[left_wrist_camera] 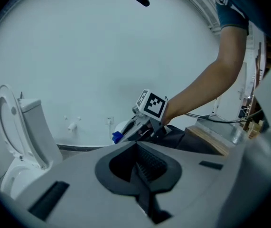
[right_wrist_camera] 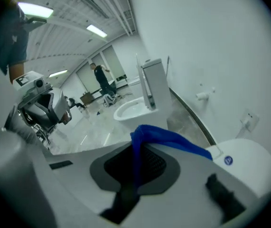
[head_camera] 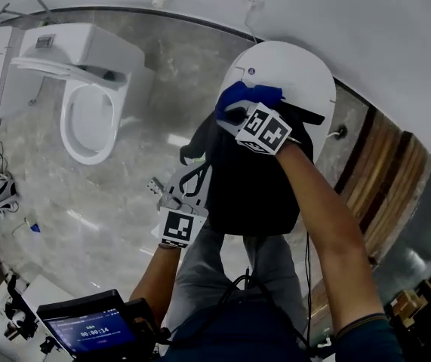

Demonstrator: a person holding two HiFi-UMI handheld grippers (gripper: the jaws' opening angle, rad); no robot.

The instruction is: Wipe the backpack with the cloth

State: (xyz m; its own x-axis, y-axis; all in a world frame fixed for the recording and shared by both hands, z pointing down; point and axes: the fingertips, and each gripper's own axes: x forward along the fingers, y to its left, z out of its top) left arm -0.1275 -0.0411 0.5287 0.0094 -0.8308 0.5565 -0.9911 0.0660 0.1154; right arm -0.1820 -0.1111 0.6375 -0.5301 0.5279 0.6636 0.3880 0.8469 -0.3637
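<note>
A black backpack point(head_camera: 253, 187) rests upright in front of the person's knees, leaning on a white round-topped unit point(head_camera: 290, 70). My right gripper point(head_camera: 234, 113) is at the bag's top edge, shut on a blue cloth point(head_camera: 247, 94). The right gripper view shows the cloth point(right_wrist_camera: 173, 139) pinched between the jaws point(right_wrist_camera: 137, 163) and draped to the right. My left gripper point(head_camera: 200, 164) is at the bag's left edge by a black strap, jaws closed point(left_wrist_camera: 137, 163). Whether it pinches the strap I cannot tell. The left gripper view shows the right gripper point(left_wrist_camera: 130, 129), the cloth point(left_wrist_camera: 117, 137) and the bag point(left_wrist_camera: 185, 139).
A white toilet point(head_camera: 87, 111) with its lid up stands on the marble floor to the left. Wooden boards point(head_camera: 385, 172) run along the right. A screen on a stand point(head_camera: 87, 326) is at the bottom left. A person point(right_wrist_camera: 99, 77) stands far off in the room.
</note>
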